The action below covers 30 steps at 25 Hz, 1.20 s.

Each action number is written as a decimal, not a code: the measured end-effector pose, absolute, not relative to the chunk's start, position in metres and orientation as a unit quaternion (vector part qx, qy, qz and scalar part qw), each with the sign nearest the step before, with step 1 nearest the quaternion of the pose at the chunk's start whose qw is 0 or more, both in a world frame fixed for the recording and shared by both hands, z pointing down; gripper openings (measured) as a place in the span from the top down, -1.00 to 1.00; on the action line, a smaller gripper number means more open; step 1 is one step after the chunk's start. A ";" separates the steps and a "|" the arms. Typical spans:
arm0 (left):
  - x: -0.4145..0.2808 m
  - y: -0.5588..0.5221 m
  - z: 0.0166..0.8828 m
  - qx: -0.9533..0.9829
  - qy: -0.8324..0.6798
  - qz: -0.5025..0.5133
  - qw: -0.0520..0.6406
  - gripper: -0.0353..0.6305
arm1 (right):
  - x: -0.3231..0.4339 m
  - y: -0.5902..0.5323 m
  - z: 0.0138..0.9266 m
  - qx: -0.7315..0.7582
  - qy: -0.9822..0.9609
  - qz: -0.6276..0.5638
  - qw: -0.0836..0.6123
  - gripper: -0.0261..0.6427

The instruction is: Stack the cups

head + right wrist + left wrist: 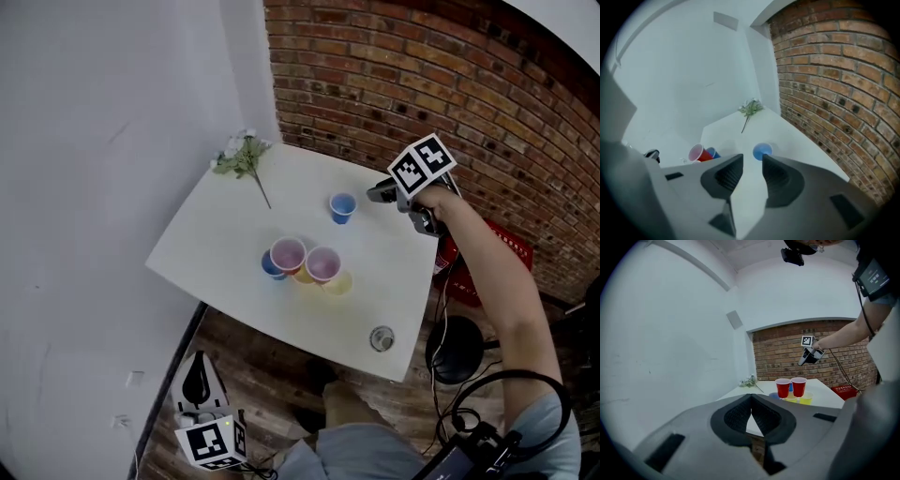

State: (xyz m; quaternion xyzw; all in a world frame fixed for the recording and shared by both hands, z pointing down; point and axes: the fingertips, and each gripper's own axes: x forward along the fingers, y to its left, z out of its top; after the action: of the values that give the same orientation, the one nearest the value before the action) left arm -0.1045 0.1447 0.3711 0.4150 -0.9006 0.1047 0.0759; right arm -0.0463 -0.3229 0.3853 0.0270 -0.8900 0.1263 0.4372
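Observation:
A lone blue cup (pixel 342 207) (pixel 762 151) stands upright at the far middle of the white table (pixel 216 244). Nearer me is a cluster: two red cups (pixel 288 255) (pixel 322 264) (pixel 783 387), a second blue cup (pixel 271 267) and yellow cups (pixel 338 283) tucked under and beside them. My right gripper (pixel 380 194) (pixel 752 161) hovers above the table just right of the lone blue cup, open, with nothing between its fingers. My left gripper (pixel 195 364) (pixel 751 399) hangs below the table's near left edge, its fingertips touching, shut and empty.
A sprig of artificial flowers (pixel 244 159) lies at the table's far left corner. A small round object (pixel 382 338) sits near the front right edge. A brick wall (pixel 450 84) runs behind, with a red crate (pixel 492 253) and a black stool (pixel 457 354) to the right.

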 end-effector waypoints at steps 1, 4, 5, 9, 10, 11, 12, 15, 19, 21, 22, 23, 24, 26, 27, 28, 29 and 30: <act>-0.108 0.138 0.375 0.415 -0.900 0.108 0.081 0.87 | -0.052 -0.328 0.394 0.027 -0.888 0.130 0.440 0.52; -0.120 0.119 0.388 0.414 -0.897 0.116 0.099 0.87 | -0.073 -0.343 0.423 0.021 -0.880 0.139 0.453 0.52; -0.124 0.113 0.393 0.414 -0.897 0.118 0.106 0.87 | -0.080 -0.347 0.432 0.018 -0.878 0.140 0.457 0.52; -0.134 0.094 0.411 0.409 -0.894 0.118 0.136 0.87 | -0.097 -0.357 0.467 0.001 -0.864 0.152 0.479 0.51; -0.137 0.092 0.415 0.408 -0.894 0.119 0.139 0.87 | -0.099 -0.359 0.474 -0.002 -0.861 0.155 0.485 0.51; -0.140 0.090 0.419 0.407 -0.894 0.121 0.143 0.87 | -0.101 -0.361 0.480 -0.005 -0.857 0.157 0.490 0.50; -0.142 0.088 0.422 0.407 -0.893 0.121 0.147 0.87 | -0.102 -0.362 0.485 -0.006 -0.854 0.158 0.496 0.51; -0.146 0.083 0.430 0.408 -0.891 0.122 0.155 0.87 | -0.105 -0.364 0.499 -0.007 -0.845 0.158 0.511 0.53; -0.147 0.081 0.436 0.409 -0.890 0.129 0.153 0.87 | -0.105 -0.366 0.509 -0.010 -0.838 0.156 0.523 0.62; -0.145 0.079 0.437 0.409 -0.890 0.130 0.154 0.87 | -0.103 -0.369 0.511 -0.008 -0.835 0.151 0.528 0.79; -0.144 0.079 0.438 0.408 -0.890 0.130 0.155 0.87 | -0.103 -0.370 0.511 -0.008 -0.834 0.149 0.531 0.85; -0.143 0.079 0.439 0.408 -0.890 0.129 0.157 0.87 | -0.103 -0.369 0.511 -0.009 -0.833 0.149 0.533 0.85; -0.142 0.080 0.439 0.407 -0.890 0.127 0.160 0.87 | -0.104 -0.368 0.511 -0.011 -0.832 0.149 0.535 0.85; -0.140 0.082 0.440 0.406 -0.891 0.124 0.164 0.87 | -0.105 -0.364 0.508 -0.012 -0.830 0.152 0.536 0.86; -0.138 0.083 0.440 0.406 -0.891 0.123 0.165 0.87 | -0.105 -0.362 0.506 -0.012 -0.830 0.154 0.535 0.86; -0.136 0.084 0.439 0.406 -0.891 0.121 0.166 0.87 | -0.105 -0.360 0.502 -0.012 -0.831 0.157 0.534 0.86; -0.135 0.086 0.438 0.406 -0.891 0.120 0.164 0.87 | -0.105 -0.358 0.498 -0.011 -0.831 0.159 0.532 0.86; -0.134 0.089 0.436 0.405 -0.892 0.120 0.159 0.87 | -0.104 -0.357 0.492 -0.011 -0.833 0.162 0.530 0.86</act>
State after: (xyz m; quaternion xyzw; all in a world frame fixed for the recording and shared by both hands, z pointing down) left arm -0.1336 0.0887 0.4364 0.4052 -0.8923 0.1201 0.1590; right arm -0.1044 -0.3570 0.4920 -0.0109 -0.8326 0.1619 0.5296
